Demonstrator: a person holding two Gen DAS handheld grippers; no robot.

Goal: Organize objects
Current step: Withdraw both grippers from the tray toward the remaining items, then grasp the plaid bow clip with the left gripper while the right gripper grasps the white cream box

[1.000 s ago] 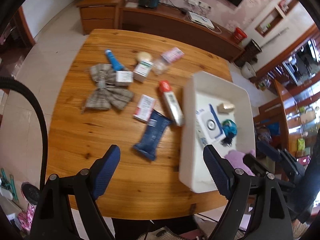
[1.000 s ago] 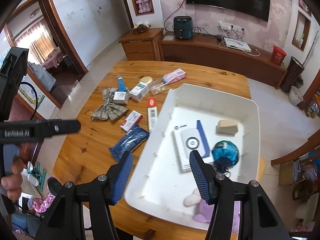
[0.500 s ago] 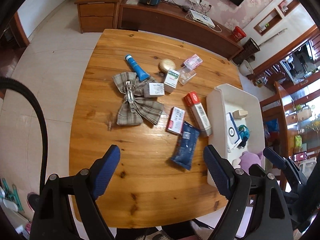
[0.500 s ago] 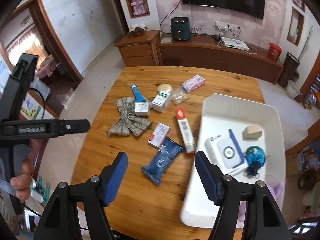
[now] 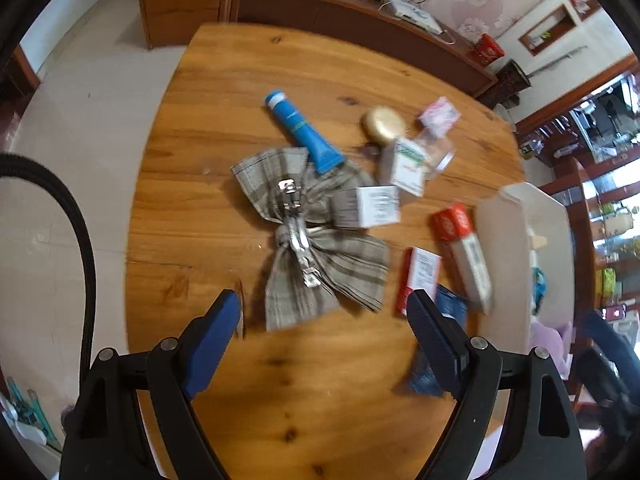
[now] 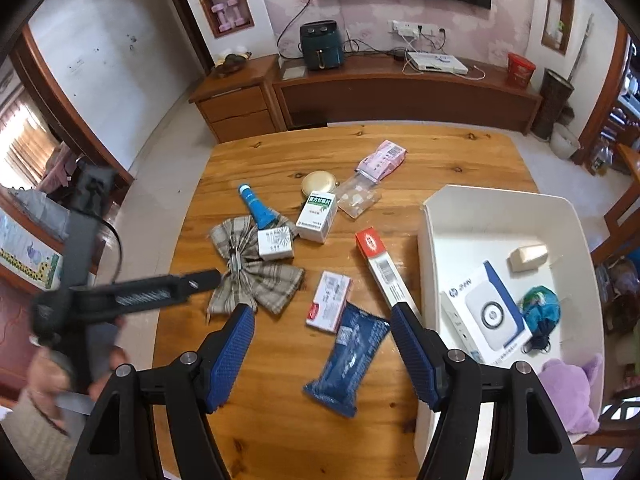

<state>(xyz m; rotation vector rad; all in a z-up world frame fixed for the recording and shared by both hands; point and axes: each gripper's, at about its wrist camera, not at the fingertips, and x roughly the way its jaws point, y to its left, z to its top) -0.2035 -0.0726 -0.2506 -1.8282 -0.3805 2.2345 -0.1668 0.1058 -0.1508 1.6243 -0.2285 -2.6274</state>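
Left tongs [image 5: 324, 312]: spread wide, empty, above the tabletop [image 5: 224, 128]; the plaid bow [image 5: 312, 236] lies just ahead between the tips. Right tongs [image 6: 322, 326]: spread wide, empty; blue pouch [image 6: 348, 358] between the tips. Only the right view shows the tray [image 6: 452, 216] interior: white box [image 6: 486, 314], purple plush [image 6: 568, 392]. Only the left view shows the bow's metal clip [image 5: 294, 224].
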